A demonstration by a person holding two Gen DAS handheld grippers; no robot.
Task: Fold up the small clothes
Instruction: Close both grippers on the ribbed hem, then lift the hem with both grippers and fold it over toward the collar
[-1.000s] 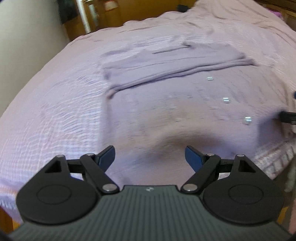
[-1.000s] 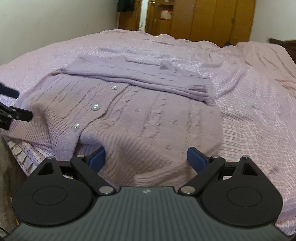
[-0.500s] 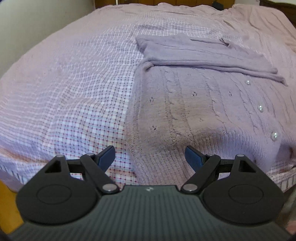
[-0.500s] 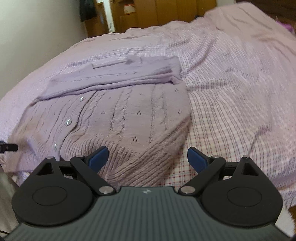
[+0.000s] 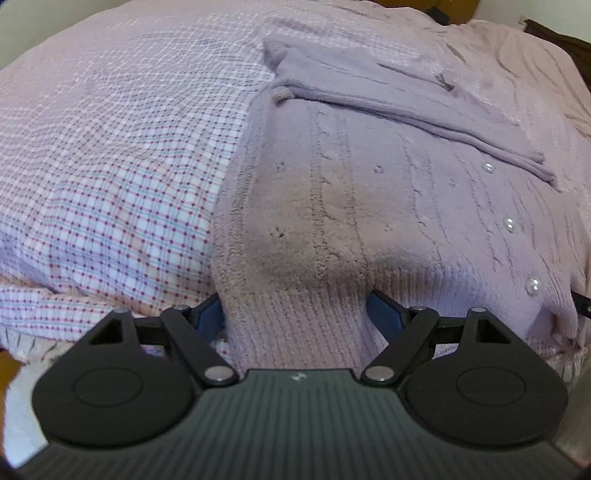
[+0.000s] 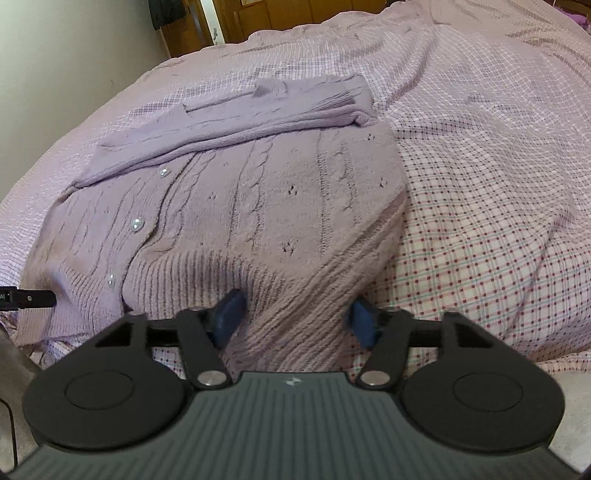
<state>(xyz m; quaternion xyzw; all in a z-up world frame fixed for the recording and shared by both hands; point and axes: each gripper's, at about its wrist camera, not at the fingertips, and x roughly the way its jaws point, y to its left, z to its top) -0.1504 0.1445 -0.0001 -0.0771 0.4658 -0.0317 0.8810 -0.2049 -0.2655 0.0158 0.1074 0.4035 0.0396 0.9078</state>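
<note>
A bed (image 6: 498, 155) under a pink-and-white checked sheet carries a lilac cable-knit cardigan with pearl buttons (image 6: 266, 192) at its near edge, sleeves folded across the top. The left claw (image 5: 295, 314) stands spread over the ribbed hem's left corner. The right claw (image 6: 293, 319) has just been closing, hem bunched between its blue fingers (image 6: 229, 317); whether they pinch it is unclear. Beyond stand a pale wall (image 6: 74, 66) and wooden cupboards (image 6: 295, 14).

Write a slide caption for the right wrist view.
Right gripper jaws closing around the ribbed hem of a lilac cardigan on a checked bedsheet.
</note>
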